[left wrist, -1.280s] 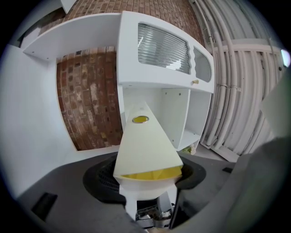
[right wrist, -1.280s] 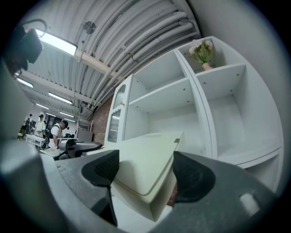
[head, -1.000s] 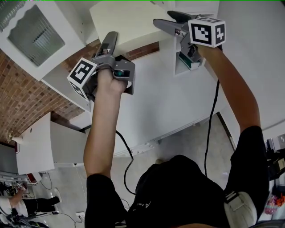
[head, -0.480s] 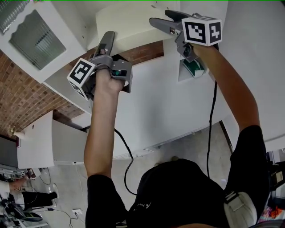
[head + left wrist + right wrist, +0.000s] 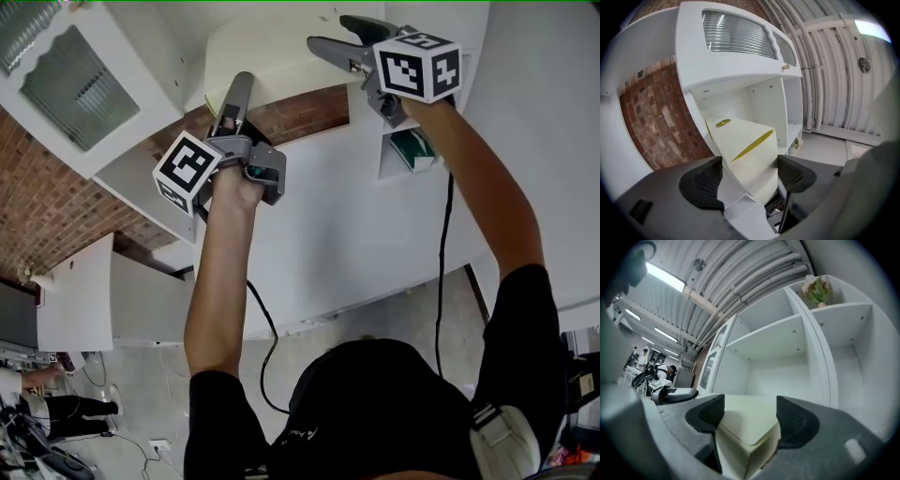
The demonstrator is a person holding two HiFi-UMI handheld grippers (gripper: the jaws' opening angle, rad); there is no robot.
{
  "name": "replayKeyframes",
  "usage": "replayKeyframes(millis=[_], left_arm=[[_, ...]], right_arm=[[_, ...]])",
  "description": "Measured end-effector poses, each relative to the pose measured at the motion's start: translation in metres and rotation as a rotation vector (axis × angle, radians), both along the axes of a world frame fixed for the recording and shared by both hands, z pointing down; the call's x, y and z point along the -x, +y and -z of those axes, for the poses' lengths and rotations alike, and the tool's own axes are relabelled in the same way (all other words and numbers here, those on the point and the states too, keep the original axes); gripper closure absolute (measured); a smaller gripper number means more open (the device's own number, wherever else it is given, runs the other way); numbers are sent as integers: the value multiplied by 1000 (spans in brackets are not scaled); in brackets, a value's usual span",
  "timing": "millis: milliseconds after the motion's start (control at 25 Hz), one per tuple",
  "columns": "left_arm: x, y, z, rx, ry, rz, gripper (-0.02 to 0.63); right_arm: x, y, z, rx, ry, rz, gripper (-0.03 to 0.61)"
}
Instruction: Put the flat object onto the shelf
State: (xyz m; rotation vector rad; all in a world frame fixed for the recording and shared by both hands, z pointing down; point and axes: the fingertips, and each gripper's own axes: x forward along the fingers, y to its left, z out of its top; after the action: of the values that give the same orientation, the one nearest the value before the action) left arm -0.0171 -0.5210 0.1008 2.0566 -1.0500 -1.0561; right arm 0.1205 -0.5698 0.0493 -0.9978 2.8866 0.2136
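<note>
Both grippers are raised in front of a white shelf unit, each with the flat object between its fingers. Left gripper: the jaws stand wide and have just been opening. The cream flat object runs from between the two dark pads out past the fingertips, tilted, with a yellow streak on the face beyond the tips. No firm pressure of the pads on it is evident, so this gripper is recorded as released around the object. Right gripper: the jaws are also wide but have just been closing slightly. A corner of the flat object fills the gap, and both fingers appear to bear on its sides, so this gripper is recorded as holding it. Beyond the right fingertips the object's top face leads towards an open white compartment. Whether its far end rests on a shelf board cannot be confirmed. Above and to the right of those fingers, a higher compartment holds a small bunch of flowers. To the left of the left fingers there is a brick wall, and above them a cabinet door with a ribbed panel.
</note>
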Motion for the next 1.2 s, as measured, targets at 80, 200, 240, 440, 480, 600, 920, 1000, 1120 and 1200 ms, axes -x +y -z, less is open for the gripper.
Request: replayKeyframes(millis=[80,200,240,440,480,600,920,1000,1120,1200], left_arm=[[0,-3,-2,-9,-20,10,255],[1,-8,-3,-8,-29,16,255],[2,-10,-3,-6,-29,16,255],[9,-20,-4,-3,-33,16,255],[10,-22,-4,-2,-37,15,255],[11,-25,-4,-4,-43,11,255],[11,-20,-2,-39,-73,13,252],[12,-15,-1,-48,-78,13,250],[12,-6,1,-61,-81,12,247],[10,3,0,-70,-105,15,247]], right_arm=[[-1,-5,-1,-17,-2,-13,233],[-1,-11,-1,-22,-18,-22,233],[0,-12,-1,-22,-23,-23,233],[6,-19,-1,-27,-43,-26,233],[6,-21,-1,-28,-47,-29,233],[8,-24,-1,-32,-50,-34,233],[7,-19,4,-72,-80,-10,233],[4,-15,6,-86,-88,-7,233],[-2,-6,9,-101,-91,-8,233],[-7,3,10,-114,-96,-6,233]])
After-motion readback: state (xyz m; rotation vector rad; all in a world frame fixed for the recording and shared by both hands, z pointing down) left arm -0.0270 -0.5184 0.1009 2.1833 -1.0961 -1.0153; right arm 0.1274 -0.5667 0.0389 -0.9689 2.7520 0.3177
